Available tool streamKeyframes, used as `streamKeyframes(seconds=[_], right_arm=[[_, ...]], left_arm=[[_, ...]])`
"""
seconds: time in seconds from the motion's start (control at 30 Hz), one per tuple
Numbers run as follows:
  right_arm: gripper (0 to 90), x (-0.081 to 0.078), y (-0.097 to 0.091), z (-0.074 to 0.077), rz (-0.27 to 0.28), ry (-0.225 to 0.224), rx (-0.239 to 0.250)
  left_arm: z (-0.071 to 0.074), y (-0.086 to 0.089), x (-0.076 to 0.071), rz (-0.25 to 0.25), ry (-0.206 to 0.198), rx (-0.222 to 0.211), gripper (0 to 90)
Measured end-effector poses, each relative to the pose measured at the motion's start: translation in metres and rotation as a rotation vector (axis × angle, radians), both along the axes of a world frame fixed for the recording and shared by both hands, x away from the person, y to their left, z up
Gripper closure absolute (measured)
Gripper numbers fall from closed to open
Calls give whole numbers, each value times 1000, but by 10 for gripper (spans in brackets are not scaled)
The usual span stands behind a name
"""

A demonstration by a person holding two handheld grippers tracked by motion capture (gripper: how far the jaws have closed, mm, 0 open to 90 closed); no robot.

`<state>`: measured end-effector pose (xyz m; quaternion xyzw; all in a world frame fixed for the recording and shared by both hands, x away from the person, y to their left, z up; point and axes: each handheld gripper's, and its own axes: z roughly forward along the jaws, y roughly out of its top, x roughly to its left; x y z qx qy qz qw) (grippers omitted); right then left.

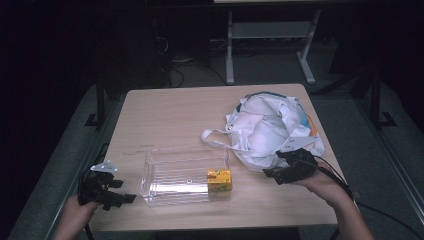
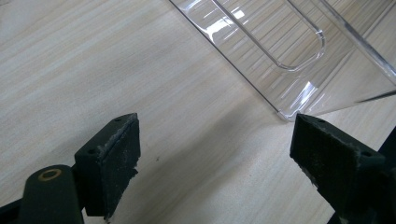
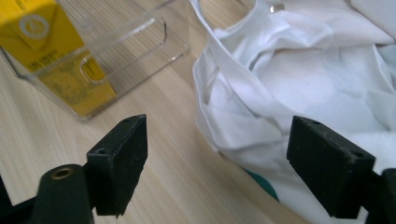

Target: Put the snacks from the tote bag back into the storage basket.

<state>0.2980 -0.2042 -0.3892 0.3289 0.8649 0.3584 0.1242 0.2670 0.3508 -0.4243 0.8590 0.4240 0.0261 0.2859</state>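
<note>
A clear plastic bin [image 1: 175, 176] lies on the wooden table [image 1: 170, 115], with a yellow carton [image 1: 219, 181] inside its right end. To its right, a crumpled white tote bag [image 1: 272, 127] spreads over the table, one handle looping toward the bin. My left gripper [image 1: 125, 195] rests open at the table's front left, its jaws just short of the bin's corner [image 2: 280, 46]. The gripper itself [image 2: 215, 158] holds nothing. My right gripper [image 1: 274, 172] hovers open at the bag's near edge. In its own view the gripper [image 3: 215, 163] frames the bag [image 3: 303, 79], with the carton [image 3: 51, 60] off to the left.
Behind the table a white desk frame [image 1: 270, 40] stands on the grey floor, with dark cables near it. The right gripper's cable [image 1: 345, 185] trails off the table's right side. The table's front edge runs just below both hands.
</note>
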Motion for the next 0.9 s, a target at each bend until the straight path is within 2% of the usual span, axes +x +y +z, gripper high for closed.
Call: streamKeyframes(seconds=[0.1, 0.2, 0.3, 0.5, 0.67, 0.77, 0.9], right_arm=[[189, -6, -5, -6, -12, -20, 0], [178, -12, -11, -12, -27, -17, 7], [169, -18, -16, -20, -43, -42, 4], [155, -29, -28, -32, -76, -56, 24], [152, -37, -37, -45, -112, -58, 15], [151, -37, -40, -52, -116, -31, 14], [151, -35, -40, -58, -115, -22, -11]], left_arm=[[1, 1, 0, -7, -1, 10, 160], [1, 2, -1, 4, -3, 2, 160], [1, 3, -1, -3, -4, 8, 160], [1, 4, -1, -4, -9, 12, 160], [1, 5, -1, -10, -6, 21, 160], [2, 4, 0, -16, -7, 27, 160], [1, 4, -1, -3, -8, 19, 160]])
